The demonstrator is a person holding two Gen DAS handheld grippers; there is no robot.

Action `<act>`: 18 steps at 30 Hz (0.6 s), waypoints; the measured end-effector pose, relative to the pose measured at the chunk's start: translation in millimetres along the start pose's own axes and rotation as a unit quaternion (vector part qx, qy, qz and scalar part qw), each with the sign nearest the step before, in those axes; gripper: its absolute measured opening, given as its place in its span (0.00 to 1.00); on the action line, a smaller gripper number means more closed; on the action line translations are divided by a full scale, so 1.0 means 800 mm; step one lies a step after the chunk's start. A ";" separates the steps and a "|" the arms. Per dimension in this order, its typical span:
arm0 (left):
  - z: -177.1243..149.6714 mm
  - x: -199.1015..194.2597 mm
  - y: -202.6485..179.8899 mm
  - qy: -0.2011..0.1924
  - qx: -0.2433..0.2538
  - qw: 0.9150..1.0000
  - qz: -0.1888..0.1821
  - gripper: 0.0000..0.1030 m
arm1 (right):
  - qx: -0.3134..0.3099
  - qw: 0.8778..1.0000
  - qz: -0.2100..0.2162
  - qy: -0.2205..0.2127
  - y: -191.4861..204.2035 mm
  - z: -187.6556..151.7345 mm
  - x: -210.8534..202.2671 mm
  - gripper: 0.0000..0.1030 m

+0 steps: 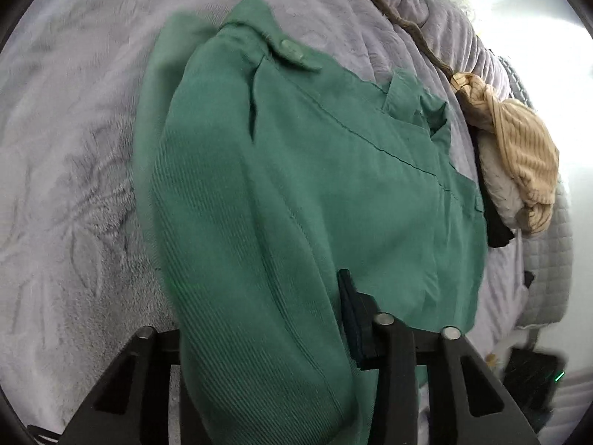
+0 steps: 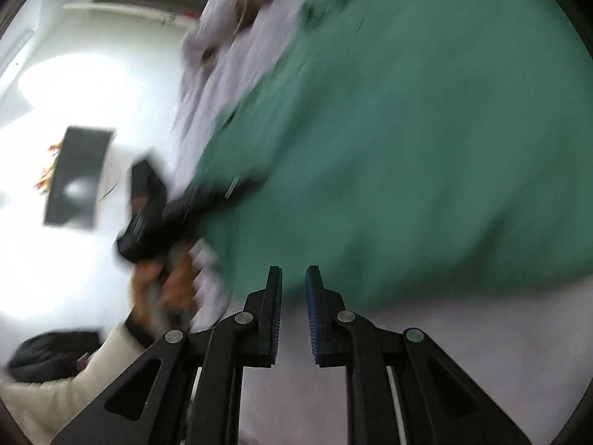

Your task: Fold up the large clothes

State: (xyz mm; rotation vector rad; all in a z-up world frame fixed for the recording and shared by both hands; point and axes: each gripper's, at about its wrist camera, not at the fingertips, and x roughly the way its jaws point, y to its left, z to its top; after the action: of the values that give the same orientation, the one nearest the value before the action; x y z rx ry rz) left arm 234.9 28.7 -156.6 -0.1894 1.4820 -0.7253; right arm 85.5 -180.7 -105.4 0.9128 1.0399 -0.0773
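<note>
A large green corduroy garment (image 1: 296,170) lies on the grey plush bed cover (image 1: 74,148). A thick fold of it runs down between my left gripper's (image 1: 296,319) fingers, which are shut on it; only the right finger (image 1: 352,307) shows, the other is hidden under cloth. In the right wrist view, which is blurred, the green garment (image 2: 426,141) fills the upper right. My right gripper (image 2: 294,278) is open and empty, its tips just at the garment's near edge. The left gripper (image 2: 178,215) shows there, held in a hand at the garment's left edge.
A beige knit garment (image 1: 526,155) and dark cloth (image 1: 496,226) lie at the bed's right edge. A brown strip (image 1: 407,22) crosses the cover at the top. A dark device with a green light (image 1: 533,374) sits low right. White floor (image 2: 74,92) lies beside the bed.
</note>
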 end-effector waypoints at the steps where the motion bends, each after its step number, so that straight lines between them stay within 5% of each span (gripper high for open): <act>1: 0.000 -0.004 -0.006 -0.010 0.008 1.000 0.008 0.19 | 0.000 1.000 -0.009 -0.005 -0.004 0.011 0.006 0.12; 5: 0.000 -0.022 -0.022 -0.039 0.013 0.999 0.014 0.14 | -0.016 0.997 -0.068 0.033 -0.028 0.027 0.068 0.09; 9: 0.003 -0.047 -0.083 -0.072 0.049 0.996 0.009 0.13 | -0.037 0.995 -0.082 0.031 -0.032 0.026 0.085 0.05; 14: 0.000 -0.046 -0.218 -0.095 0.160 0.981 0.047 0.13 | -0.015 0.999 -0.013 0.030 -0.048 0.030 0.037 0.05; 18: -0.008 -0.017 -0.324 -0.099 0.239 0.962 0.088 0.13 | 0.029 0.999 -0.001 -0.028 -0.098 0.034 -0.047 0.10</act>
State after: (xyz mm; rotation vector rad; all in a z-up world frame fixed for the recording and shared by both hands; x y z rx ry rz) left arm 145.7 -163.9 -6.7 0.2306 1.0813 -0.8696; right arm 48.8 -263.2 -119.7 0.9561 0.9915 -0.1346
